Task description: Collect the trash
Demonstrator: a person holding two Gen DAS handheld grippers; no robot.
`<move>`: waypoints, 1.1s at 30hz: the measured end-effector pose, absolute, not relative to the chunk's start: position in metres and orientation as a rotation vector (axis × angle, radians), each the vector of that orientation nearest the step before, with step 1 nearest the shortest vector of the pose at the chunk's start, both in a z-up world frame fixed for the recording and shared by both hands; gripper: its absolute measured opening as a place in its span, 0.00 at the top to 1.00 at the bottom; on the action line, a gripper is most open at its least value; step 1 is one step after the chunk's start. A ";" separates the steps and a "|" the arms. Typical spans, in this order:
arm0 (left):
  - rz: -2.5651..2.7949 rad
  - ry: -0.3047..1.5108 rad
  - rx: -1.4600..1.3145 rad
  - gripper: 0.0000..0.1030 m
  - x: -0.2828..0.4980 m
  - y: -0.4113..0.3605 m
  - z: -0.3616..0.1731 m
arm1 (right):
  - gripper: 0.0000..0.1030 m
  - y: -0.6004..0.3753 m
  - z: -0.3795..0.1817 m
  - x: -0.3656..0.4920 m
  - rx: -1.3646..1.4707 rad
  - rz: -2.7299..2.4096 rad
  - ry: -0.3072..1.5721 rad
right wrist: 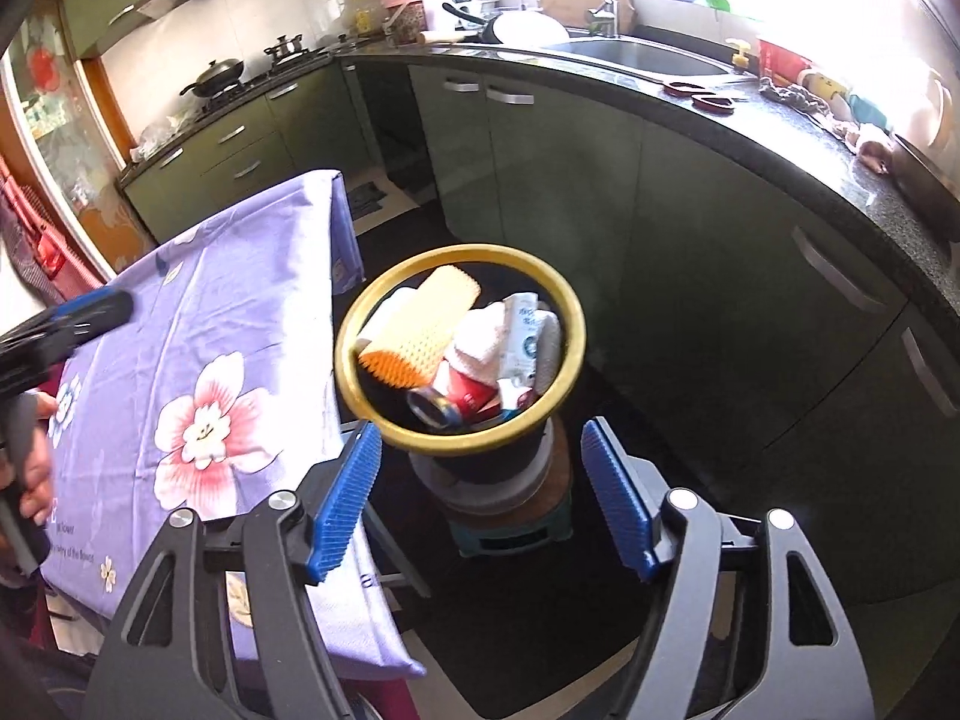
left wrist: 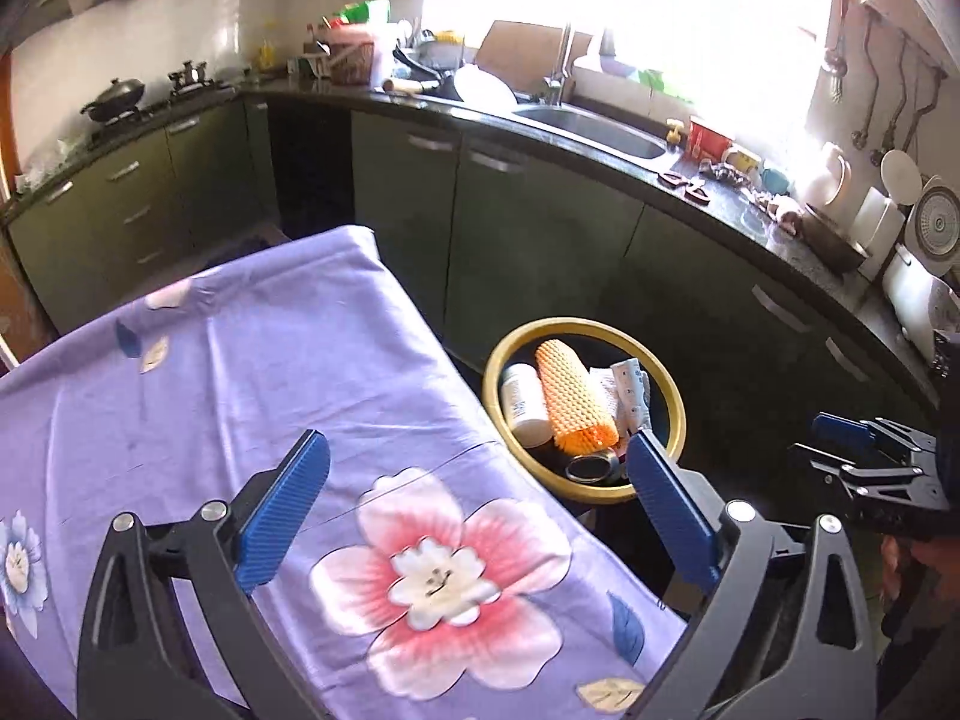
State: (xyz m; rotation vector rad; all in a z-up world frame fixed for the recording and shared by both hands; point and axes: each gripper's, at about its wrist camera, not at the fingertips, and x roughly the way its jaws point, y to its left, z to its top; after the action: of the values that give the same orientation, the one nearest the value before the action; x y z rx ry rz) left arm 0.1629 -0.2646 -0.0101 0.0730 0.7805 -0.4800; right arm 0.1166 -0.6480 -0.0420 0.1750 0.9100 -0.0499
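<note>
A black trash bin with a yellow rim stands beside the table. In it lie an orange foam net sleeve, a white bottle, crumpled white paper, a white tube and a red can. My left gripper is open and empty above the table's right edge. My right gripper is open and empty just in front of the bin. The right gripper also shows in the left wrist view.
The table wears a purple cloth with pink flowers. The bin stands on a small stool. Green cabinets and a dark counter with a sink, a wok and dishes curve around behind.
</note>
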 end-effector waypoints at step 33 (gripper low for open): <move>-0.071 0.477 -0.030 0.07 -0.030 0.002 0.034 | 0.05 -0.481 0.005 0.021 0.015 0.074 0.599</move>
State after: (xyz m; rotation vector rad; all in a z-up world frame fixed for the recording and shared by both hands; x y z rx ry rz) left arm -0.0303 0.0017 0.0345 -0.0296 0.4768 -0.0710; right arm 0.0208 -0.4813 0.0045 0.0153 0.5995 0.0737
